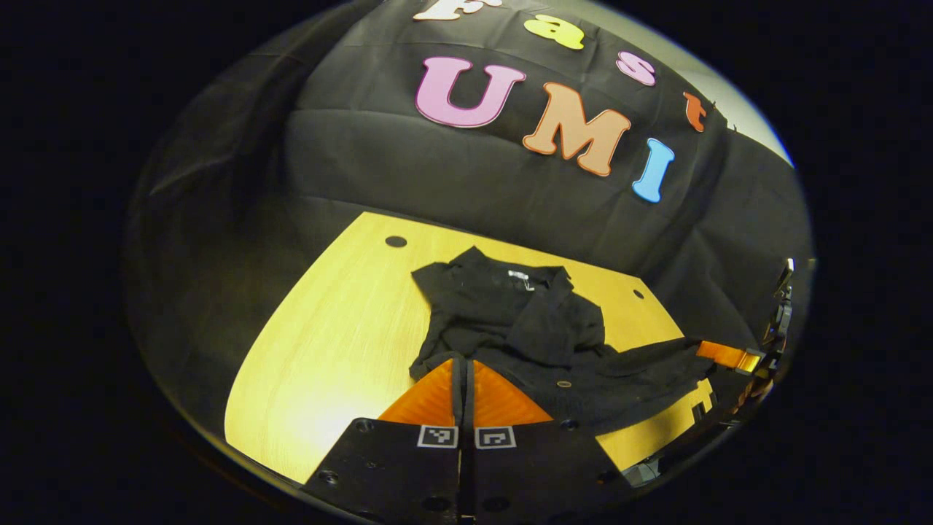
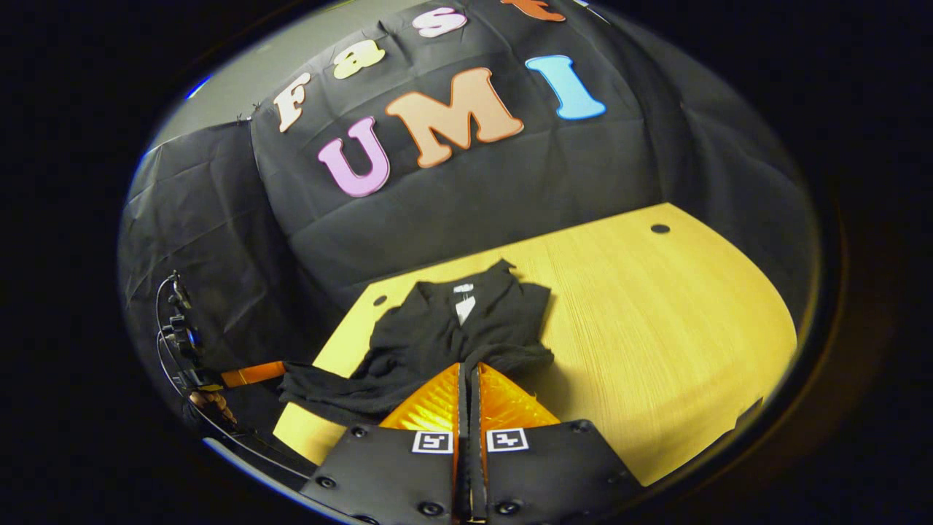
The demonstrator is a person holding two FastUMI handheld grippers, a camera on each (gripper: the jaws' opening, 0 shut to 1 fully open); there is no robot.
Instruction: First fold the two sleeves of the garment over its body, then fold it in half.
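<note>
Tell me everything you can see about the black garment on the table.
The black garment is a soft, matte, collared shirt with a small tag inside the neck. It lies rumpled on the yellow wooden table, collar toward the booth wall, sleeves already folded over the body. Its near hem is lifted: the left gripper and the right gripper each have their fingers closed on a near corner, so the lower part stretches between them above the table.

A recording booth, not a home; walled in black cloth (image 1: 452, 182); bare wooden table (image 2: 656, 328) with drilled holes; cabling along one edge.
</note>
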